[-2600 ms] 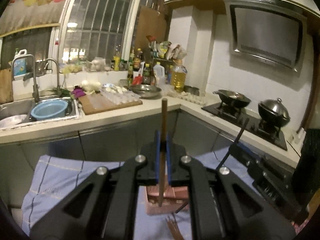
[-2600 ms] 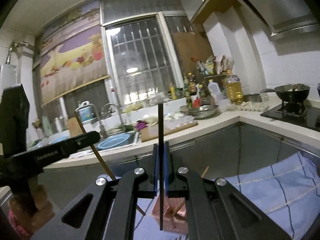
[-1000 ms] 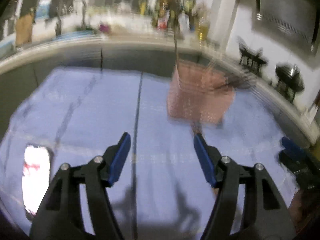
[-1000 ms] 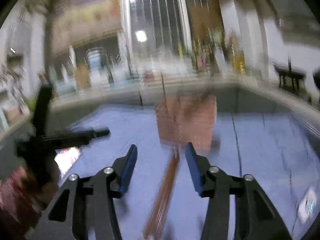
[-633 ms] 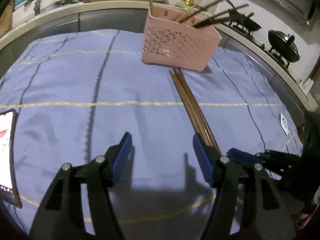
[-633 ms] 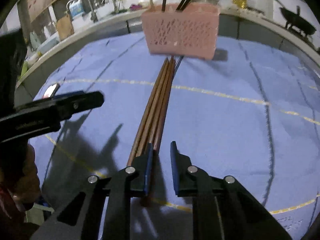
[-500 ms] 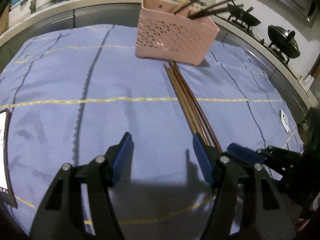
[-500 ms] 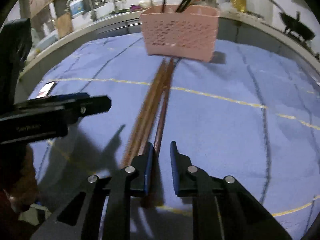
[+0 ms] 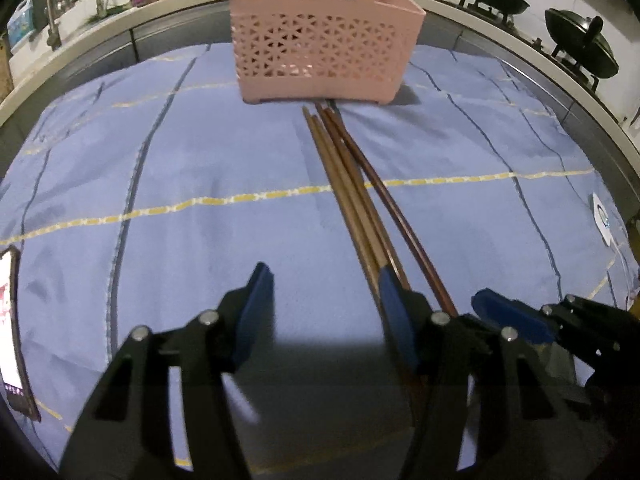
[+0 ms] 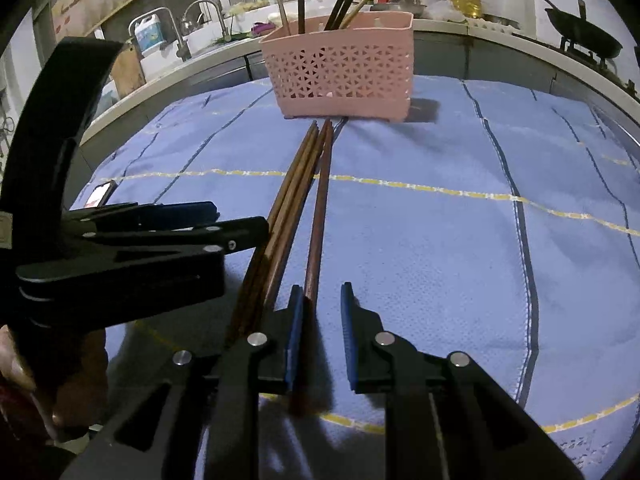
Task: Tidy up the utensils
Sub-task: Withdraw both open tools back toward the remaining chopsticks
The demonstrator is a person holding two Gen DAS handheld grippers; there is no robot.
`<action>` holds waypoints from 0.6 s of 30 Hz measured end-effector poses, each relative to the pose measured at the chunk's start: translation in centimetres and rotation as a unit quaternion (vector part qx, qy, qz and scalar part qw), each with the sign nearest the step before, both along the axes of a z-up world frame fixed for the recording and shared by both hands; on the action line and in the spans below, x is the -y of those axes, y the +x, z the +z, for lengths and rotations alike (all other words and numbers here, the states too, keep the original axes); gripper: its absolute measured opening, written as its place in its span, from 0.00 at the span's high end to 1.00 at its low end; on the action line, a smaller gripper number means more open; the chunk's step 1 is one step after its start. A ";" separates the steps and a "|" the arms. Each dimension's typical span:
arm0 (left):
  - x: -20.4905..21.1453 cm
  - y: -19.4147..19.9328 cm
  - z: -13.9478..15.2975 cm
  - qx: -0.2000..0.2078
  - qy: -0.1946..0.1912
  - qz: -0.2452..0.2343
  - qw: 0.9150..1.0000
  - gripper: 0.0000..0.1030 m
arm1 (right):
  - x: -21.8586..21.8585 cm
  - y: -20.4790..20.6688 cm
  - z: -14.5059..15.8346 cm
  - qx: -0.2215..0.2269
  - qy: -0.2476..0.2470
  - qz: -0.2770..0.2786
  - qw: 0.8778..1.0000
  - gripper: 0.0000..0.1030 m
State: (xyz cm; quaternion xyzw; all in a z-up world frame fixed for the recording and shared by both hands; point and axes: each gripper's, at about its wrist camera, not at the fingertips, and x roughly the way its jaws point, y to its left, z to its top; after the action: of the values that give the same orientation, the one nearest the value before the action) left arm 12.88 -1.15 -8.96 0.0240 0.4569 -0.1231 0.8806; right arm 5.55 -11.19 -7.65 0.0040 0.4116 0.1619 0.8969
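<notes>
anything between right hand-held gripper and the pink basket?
In the right wrist view, only loose chopsticks on blue cloth, running from the right hand-held gripper to the pink basket.

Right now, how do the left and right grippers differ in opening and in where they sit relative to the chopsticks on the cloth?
The left gripper is spread wide; the right gripper is open only narrowly. The left gripper sits beside the chopsticks, with nothing between its fingers; the right gripper straddles one separated chopstick. Both are low over the blue cloth, facing the pink basket.
</notes>
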 end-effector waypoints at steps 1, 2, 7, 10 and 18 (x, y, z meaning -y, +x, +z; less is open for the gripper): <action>0.2 0.1 0.0 0.000 0.005 0.002 1.000 0.47 | 0.1 0.0 0.0 0.001 0.004 0.001 1.000 0.82; 0.4 0.2 0.0 0.002 0.008 0.005 1.000 0.47 | 0.2 -0.1 -0.1 0.002 0.007 0.002 1.000 0.82; 0.3 0.7 0.0 0.000 0.018 0.023 1.000 0.47 | 0.4 -0.2 -0.1 0.008 0.011 0.004 1.000 0.82; 0.8 0.7 -0.1 0.003 0.042 0.028 0.999 0.48 | 0.3 -0.2 -0.1 0.008 0.013 0.004 1.000 0.82; -0.1 1.0 0.2 0.009 0.041 0.024 0.999 0.91 | -0.8 -0.4 -0.3 0.033 -0.042 0.004 0.999 0.94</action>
State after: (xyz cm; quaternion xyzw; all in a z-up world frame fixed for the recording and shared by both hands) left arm 13.85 -1.06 -8.75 0.0504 0.4538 -0.0830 0.8858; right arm 5.18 -10.38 -7.98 -0.0406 0.3886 0.1481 0.9085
